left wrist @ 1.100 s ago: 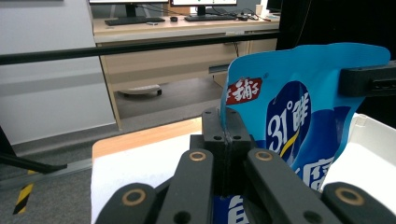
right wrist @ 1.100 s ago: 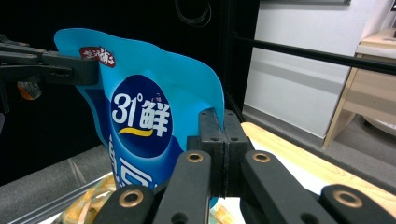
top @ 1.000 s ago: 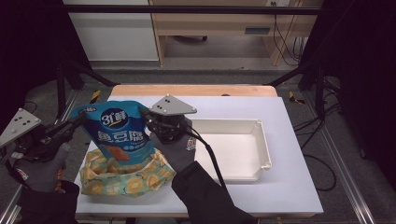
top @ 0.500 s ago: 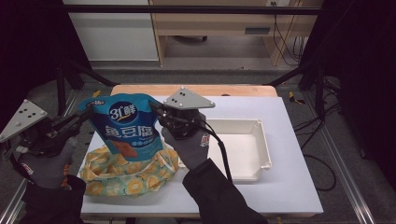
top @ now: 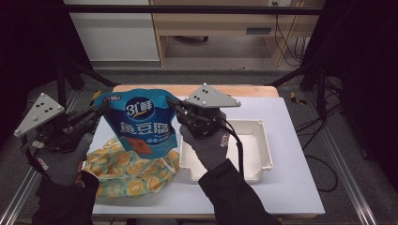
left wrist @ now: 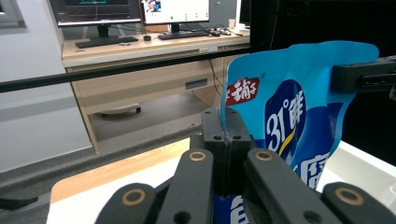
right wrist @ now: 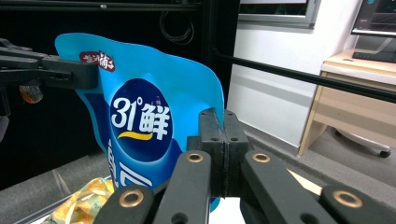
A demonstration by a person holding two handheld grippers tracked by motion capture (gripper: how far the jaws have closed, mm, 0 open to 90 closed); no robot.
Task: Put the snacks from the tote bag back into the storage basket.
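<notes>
The blue snack bag hides the upper middle of the patterned cloth at its 6 o'clock. In the left gripper view the bag's lower half is cut off at the bottom edge. The person's right hand covers the white tray's near-left corner.

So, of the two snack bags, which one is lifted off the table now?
The blue bag with "31°" printed on it: the left gripper and right gripper each pinch an upper corner. The yellow-patterned bag lies flat on the table below it.
</notes>
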